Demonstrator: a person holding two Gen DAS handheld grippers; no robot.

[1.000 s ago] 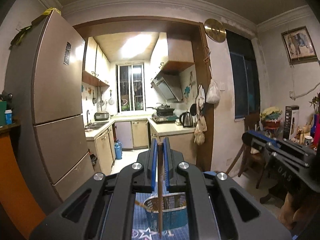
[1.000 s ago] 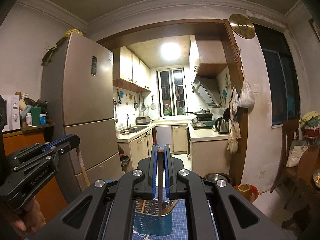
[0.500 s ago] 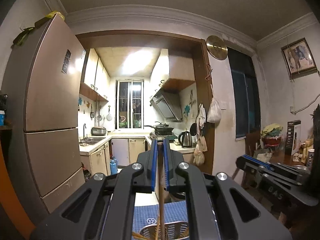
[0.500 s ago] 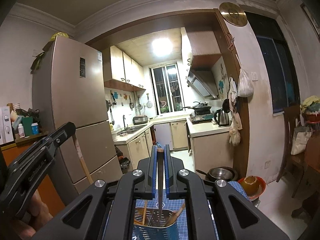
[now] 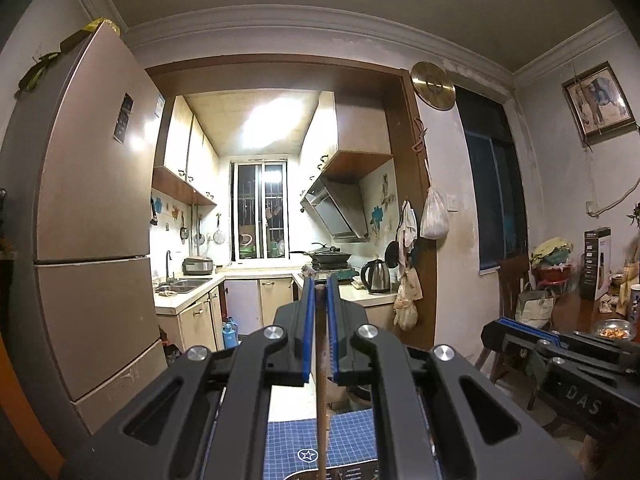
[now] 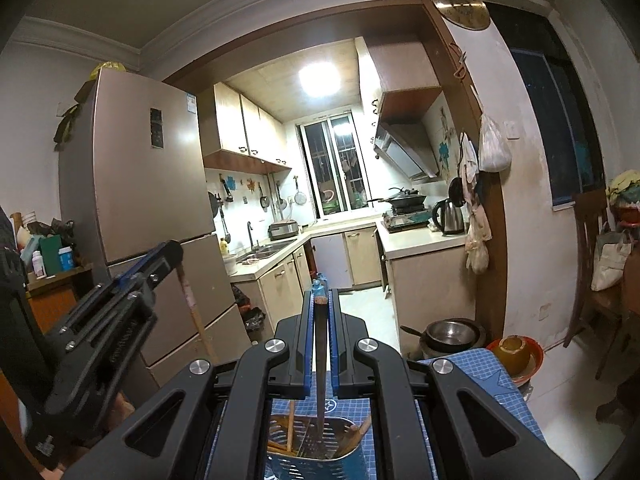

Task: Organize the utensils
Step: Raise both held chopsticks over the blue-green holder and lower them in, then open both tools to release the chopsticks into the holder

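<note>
Since a second ago you have lifted your left gripper point(image 5: 320, 292): clamped on a wooden chopstick point(image 5: 321, 392), it shows only the slotted metal utensil holder's point(image 5: 344, 474) rim below. From your right gripper point(image 6: 320, 300), pinching a dark slim utensil point(image 6: 320, 364), that blue-banded holder point(image 6: 320, 446) sits directly beneath, several wooden chopsticks point(image 6: 290, 426) leaning inside; the utensil's tip dips in.

**Crowded caddy, open air above**

My right stick point(image 6: 320, 360) hangs over the caddy point(image 6: 320, 446), where slanted sticks point(image 6: 291, 426) crowd both sides; the middle gap stays free. My left gripper point(image 6: 176, 258) hovers well apart, left.
</note>
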